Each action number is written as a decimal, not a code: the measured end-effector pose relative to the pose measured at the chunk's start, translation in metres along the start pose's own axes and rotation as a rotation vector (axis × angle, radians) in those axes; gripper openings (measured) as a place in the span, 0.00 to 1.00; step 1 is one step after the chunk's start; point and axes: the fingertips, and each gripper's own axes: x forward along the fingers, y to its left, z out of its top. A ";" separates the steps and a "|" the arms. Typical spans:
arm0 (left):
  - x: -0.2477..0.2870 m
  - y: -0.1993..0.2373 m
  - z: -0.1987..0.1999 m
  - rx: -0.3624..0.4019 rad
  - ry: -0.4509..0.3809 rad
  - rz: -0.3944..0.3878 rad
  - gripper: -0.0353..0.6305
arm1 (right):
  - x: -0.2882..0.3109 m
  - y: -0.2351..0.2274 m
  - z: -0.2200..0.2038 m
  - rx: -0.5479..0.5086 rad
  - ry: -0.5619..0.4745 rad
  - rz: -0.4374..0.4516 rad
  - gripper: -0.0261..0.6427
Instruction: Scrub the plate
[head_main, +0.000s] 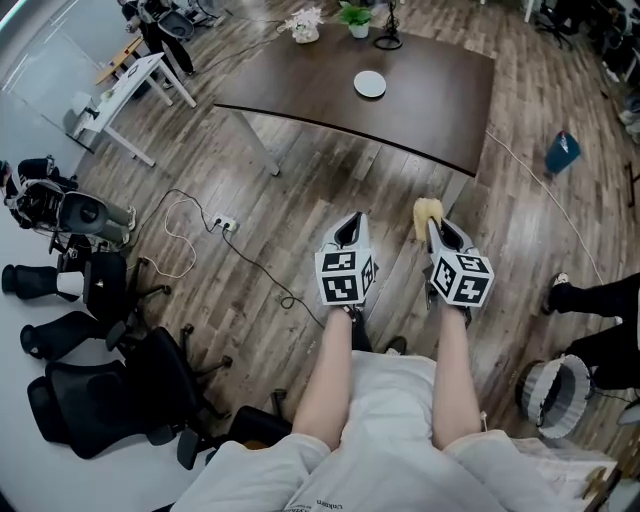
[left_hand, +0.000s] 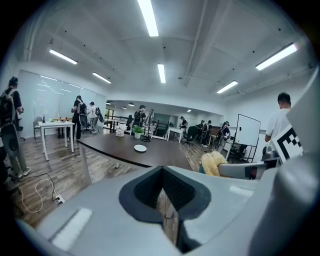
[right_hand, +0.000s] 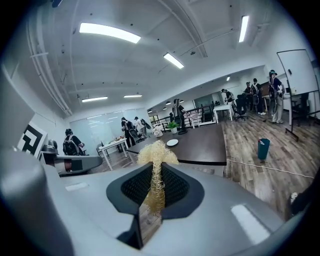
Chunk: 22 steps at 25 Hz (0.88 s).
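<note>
Office floor, mid-session: a person stands on the wood boards short of the dark curved table (head_main: 420, 110), a gripper held out in each hand towards it. The white plate (head_main: 369, 84) lies on the tabletop towards the table's far side, well apart from both grippers and untouched.

The right gripper (head_main: 437, 228) is clamped on a yellow fibrous scrubber (head_main: 428, 212). Its thin neck is pinched between the jaws, and its tufted head sticks out past the tips, aimed at the table. The left gripper (head_main: 351, 224), level with it and equally short of the table's near edge, has its jaws drawn almost together with nothing between them; only a sliver of floor shows through the slit.

At the table's far edge stand a green potted plant (head_main: 355, 17) and a pot of pale flowers (head_main: 303, 24). A teal bin (head_main: 562, 152) sits on the floor off the table's right end, and a white side table (head_main: 130, 90) stands off its left end. A cable (head_main: 190, 235) loops to a socket strip (head_main: 226, 224) on the boards in front of the table's left end. Black office chairs (head_main: 100, 390) cluster well away from the table, at the person's left. Other people (left_hand: 80, 112) stand beyond the table's far side.
</note>
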 end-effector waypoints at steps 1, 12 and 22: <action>0.008 -0.001 0.003 0.012 0.001 -0.013 0.06 | 0.004 -0.003 0.004 0.010 -0.006 0.000 0.14; 0.090 0.011 0.072 0.021 -0.002 -0.098 0.05 | 0.064 -0.029 0.059 -0.036 0.030 -0.073 0.15; 0.155 0.051 0.115 0.043 0.054 -0.150 0.06 | 0.143 -0.030 0.098 -0.065 0.064 -0.081 0.15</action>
